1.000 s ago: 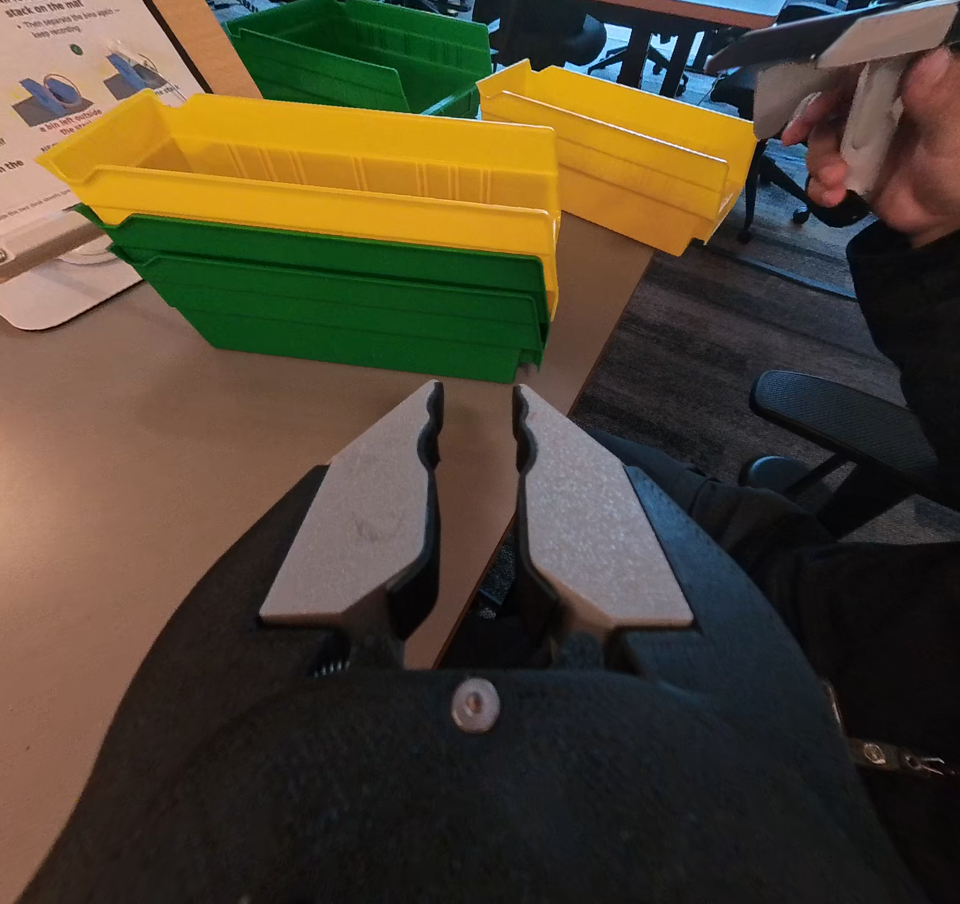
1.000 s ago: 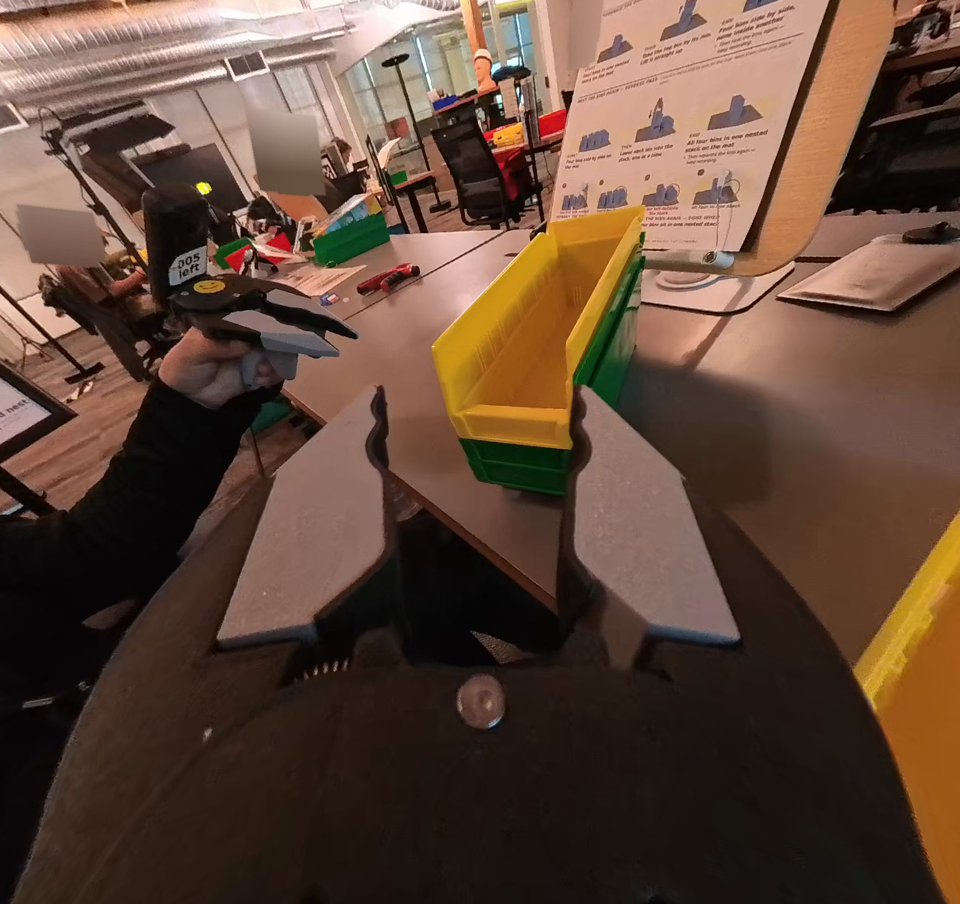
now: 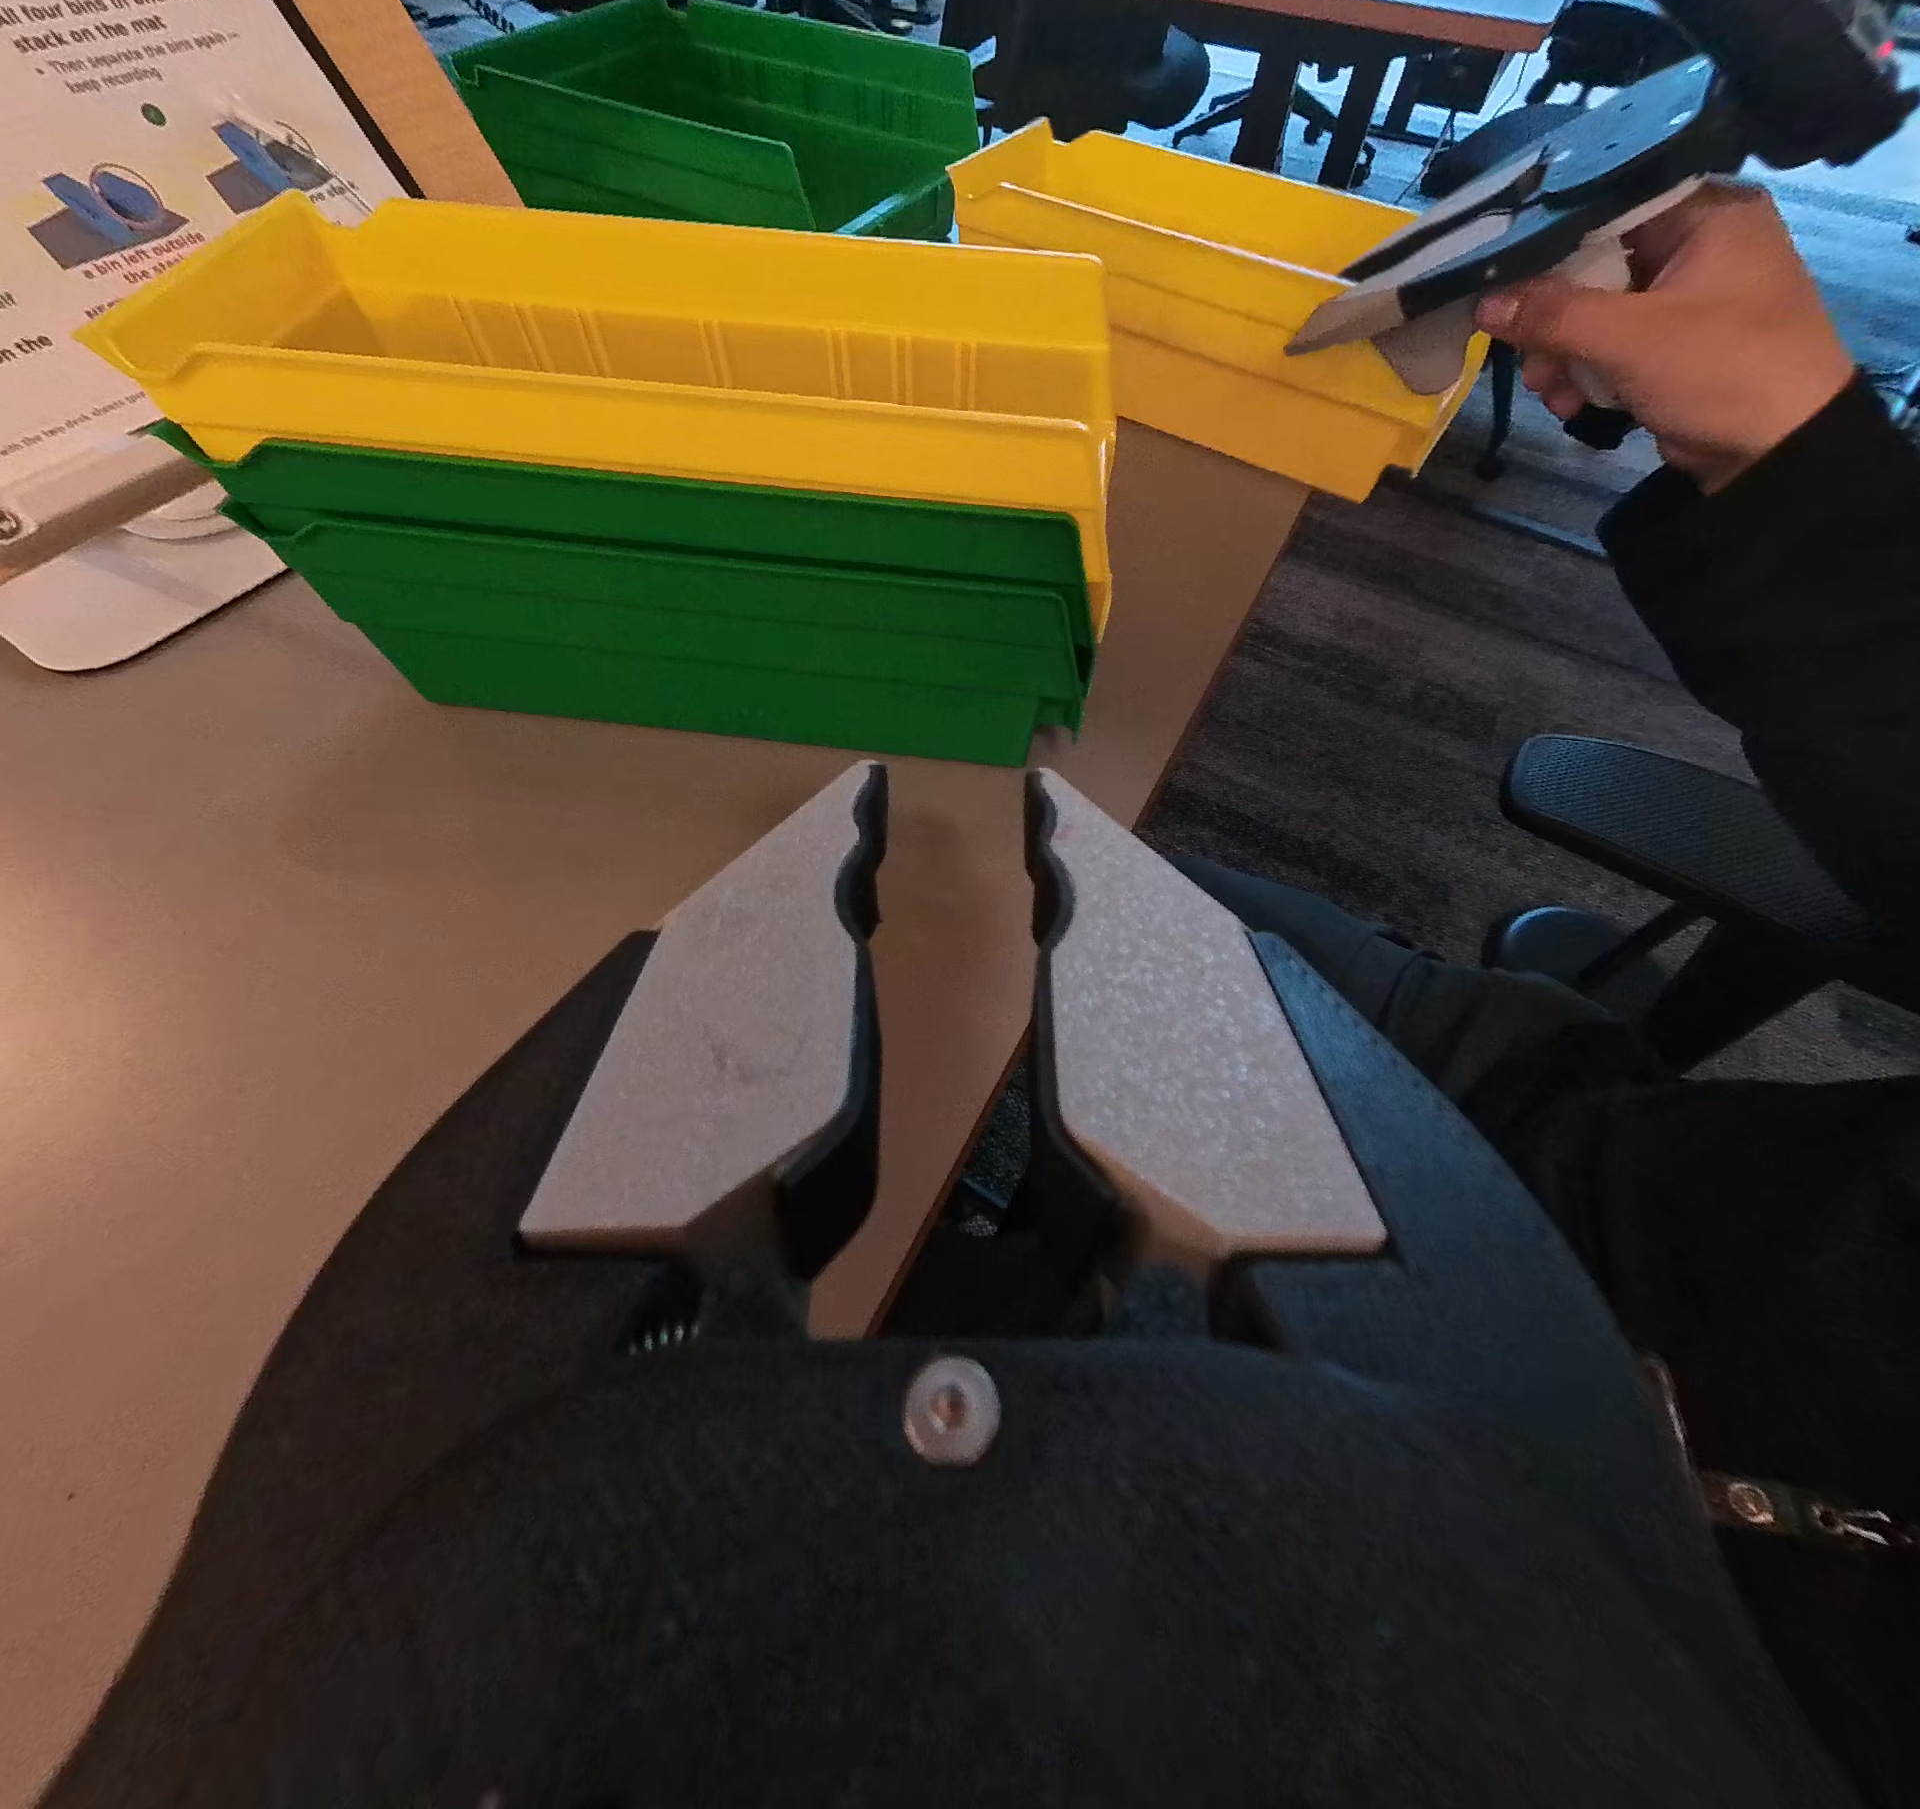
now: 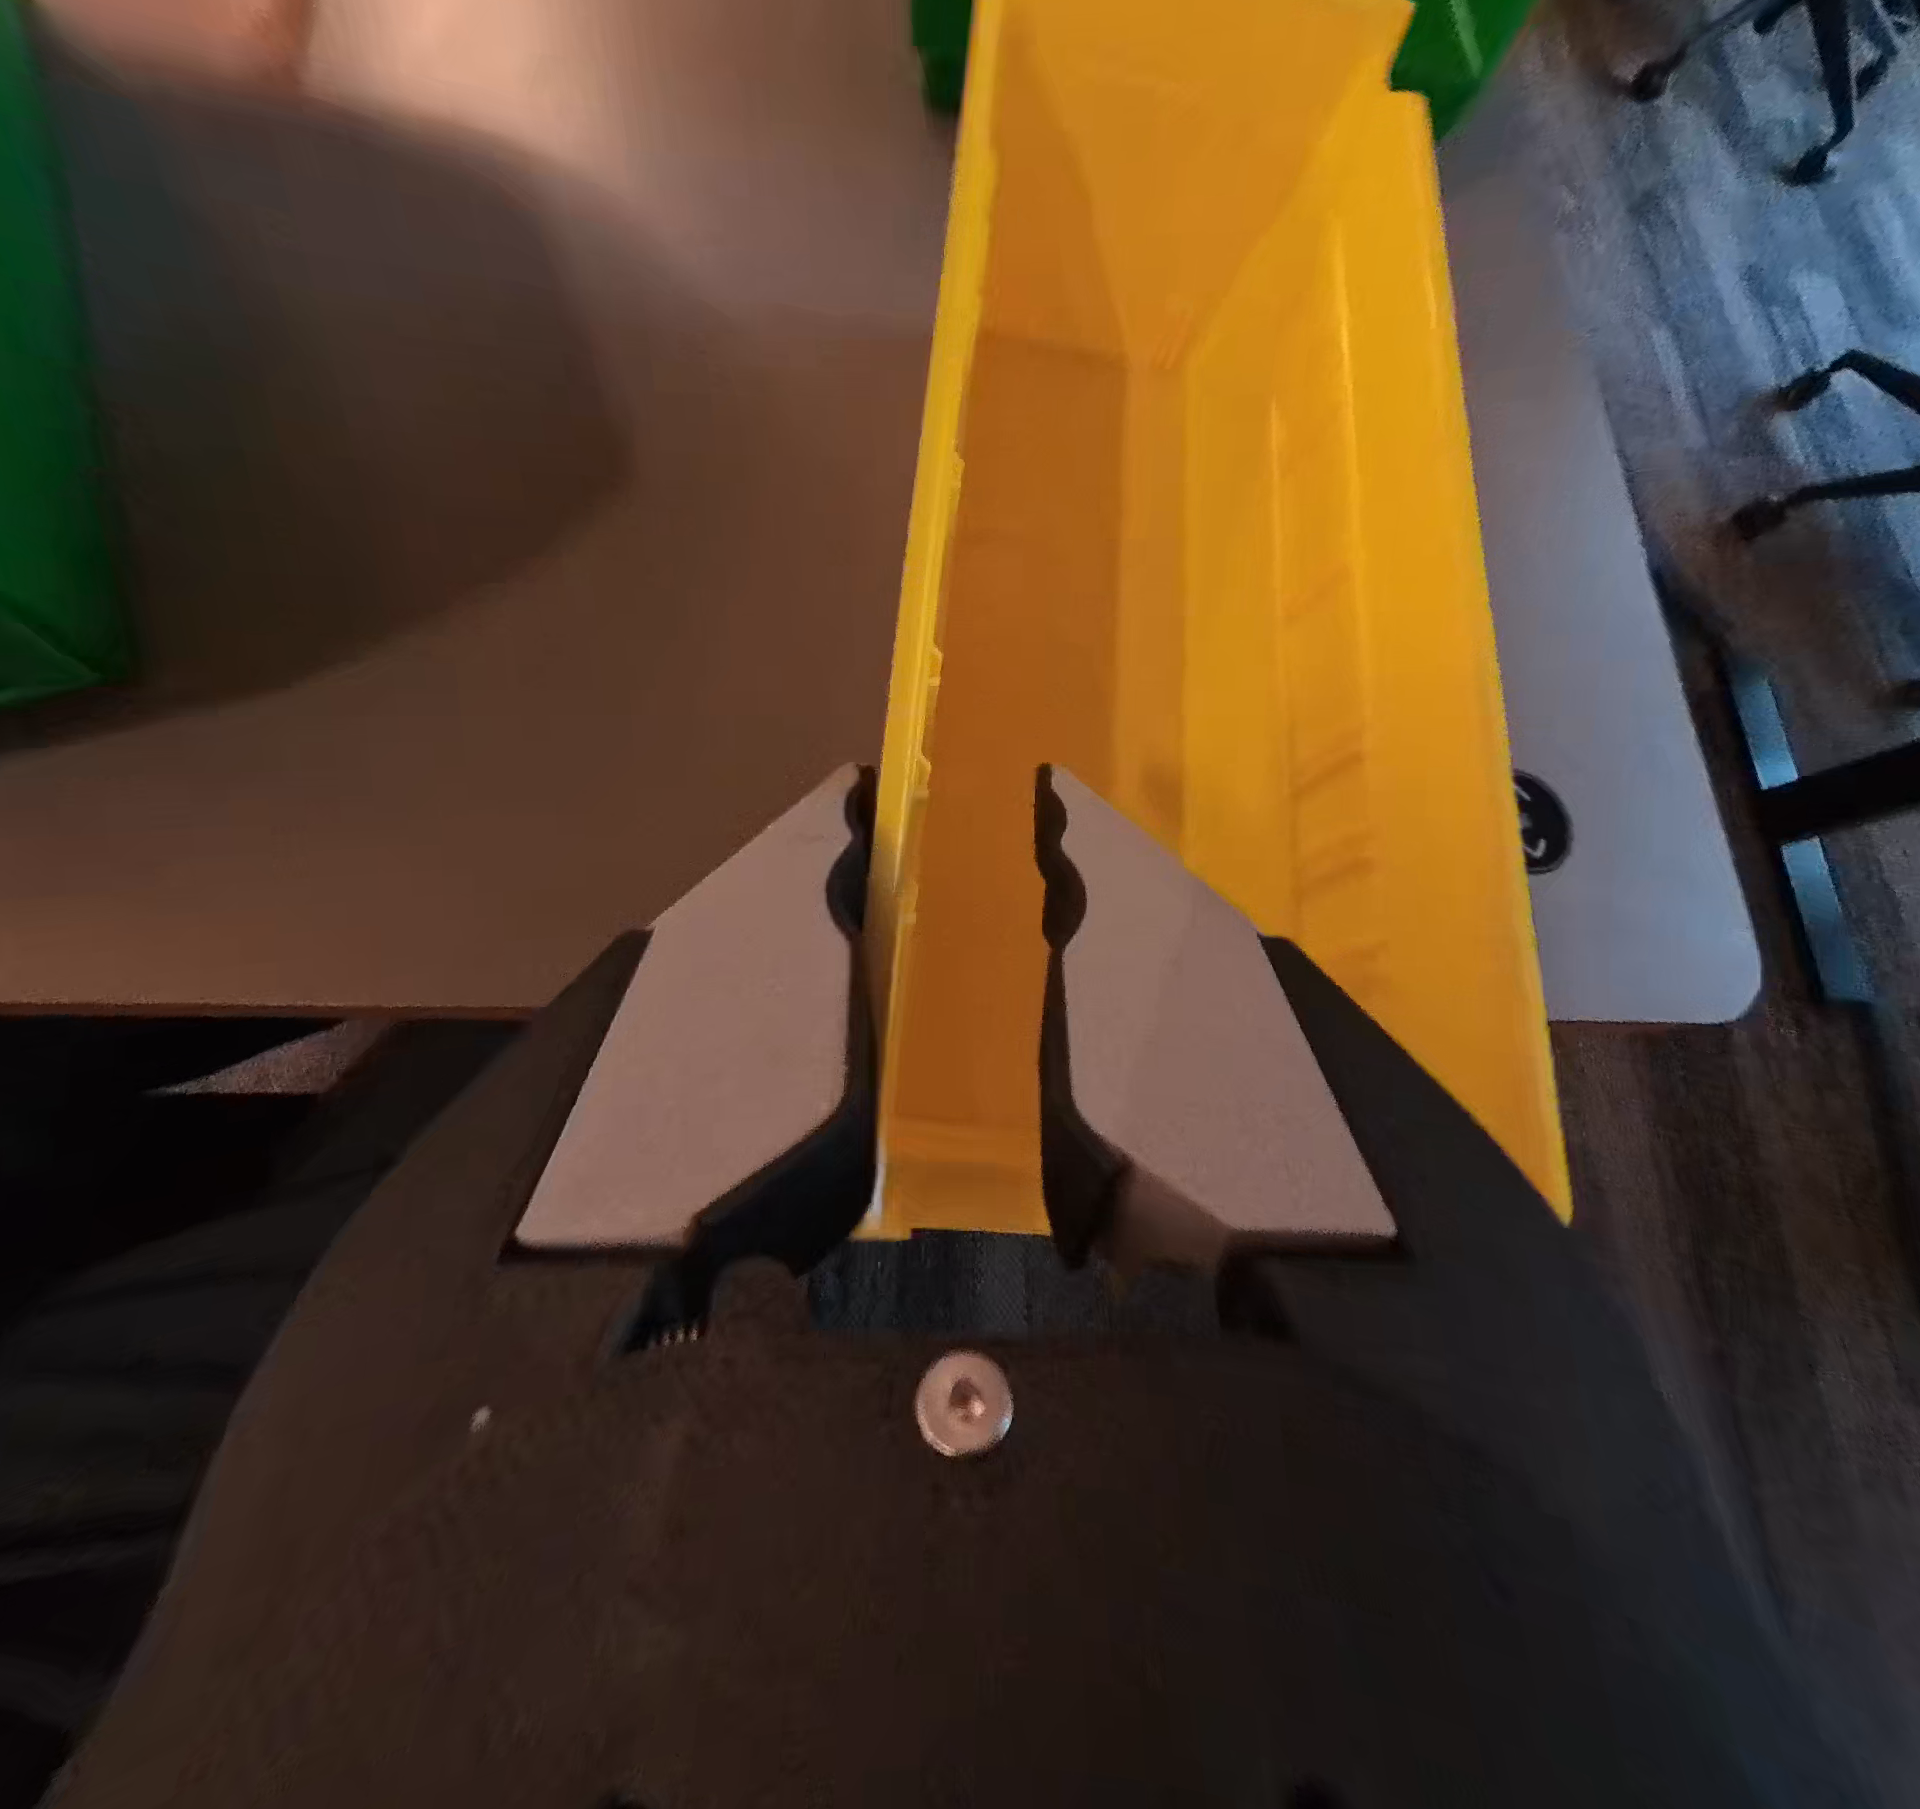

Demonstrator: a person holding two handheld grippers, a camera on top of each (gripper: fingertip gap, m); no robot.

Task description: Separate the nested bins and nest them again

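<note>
A yellow bin [image 3: 644, 409] sits nested on top of two green bins [image 3: 675, 616] on the brown table [image 3: 260, 928]. A second yellow bin [image 3: 1226, 305] stands alone at the table's right edge, with another green bin [image 3: 727, 118] behind it. My left gripper [image 3: 956, 793] is open and empty, low over the table in front of the stack. My right gripper [image 3: 1351, 320] is at the lone yellow bin's near end. In the right wrist view this gripper [image 4: 951, 783] is open, astride the left wall of the yellow bin [image 4: 1195, 564], one finger inside, one outside.
An instruction board [image 3: 125, 97] stands at the back left on a white base. A white mat [image 4: 1621, 720] lies under the lone yellow bin. An office chair [image 3: 1683, 845] and carpet lie right of the table edge. A person's hand [image 3: 1683, 336] holds my right gripper.
My right gripper has swung away from facing the stack and come down onto the lone yellow bin's end, its fingers now astride one wall. My left gripper has hardly moved.
</note>
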